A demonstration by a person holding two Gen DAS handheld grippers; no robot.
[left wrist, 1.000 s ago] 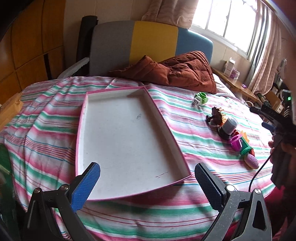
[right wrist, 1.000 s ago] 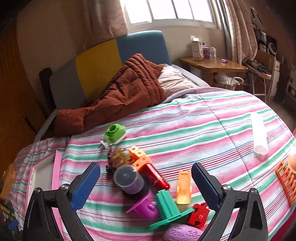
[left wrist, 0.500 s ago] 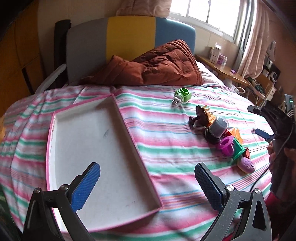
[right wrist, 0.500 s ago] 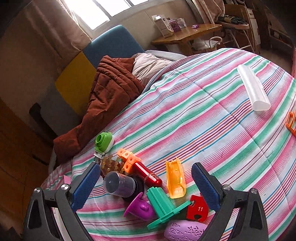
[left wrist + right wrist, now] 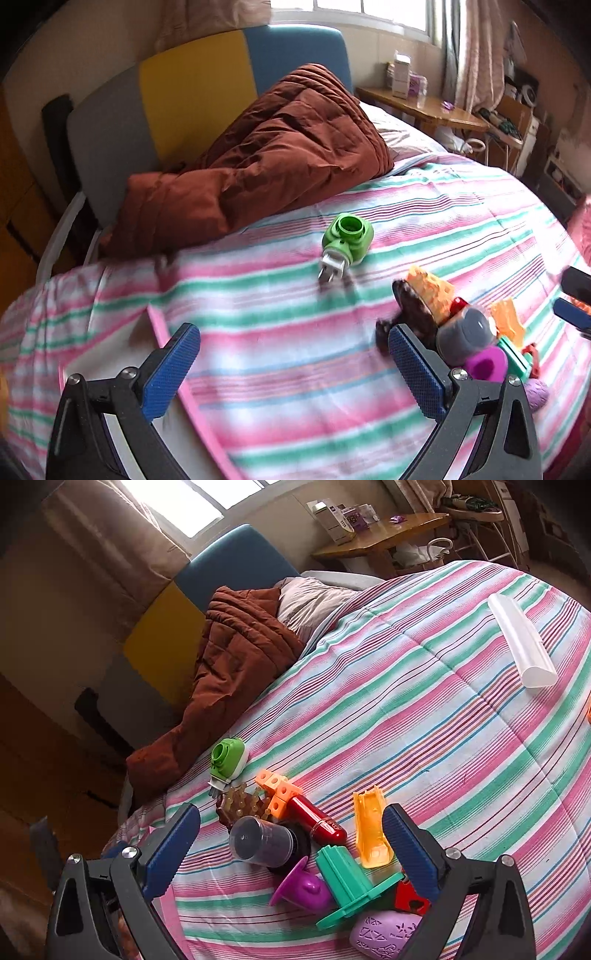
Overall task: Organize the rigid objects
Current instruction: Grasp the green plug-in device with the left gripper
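Both grippers gape empty; left gripper (image 5: 293, 363) hovers between the pink-rimmed tray (image 5: 168, 334) and the toy heap; right gripper (image 5: 291, 843) hangs over that heap on the striped bedspread (image 5: 424, 716); likely approach step, nothing yet trayed; next, straddle one piece; the orange scoop (image 5: 369, 829) lies lengthwise near-to-far, bowl end nearest

Pretty clearly a bedroom in someone's home. There's a bed (image 5: 424, 709) with a pink, green and white striped cover, a padded headboard (image 5: 207, 96) in grey, yellow and blue blocks, and a rust-brown quilt (image 5: 266, 155) bunched up against it. Curtains (image 5: 122, 546) hang by a bright window (image 5: 369, 11), and a small wooden side table (image 5: 391, 535) holds boxes.
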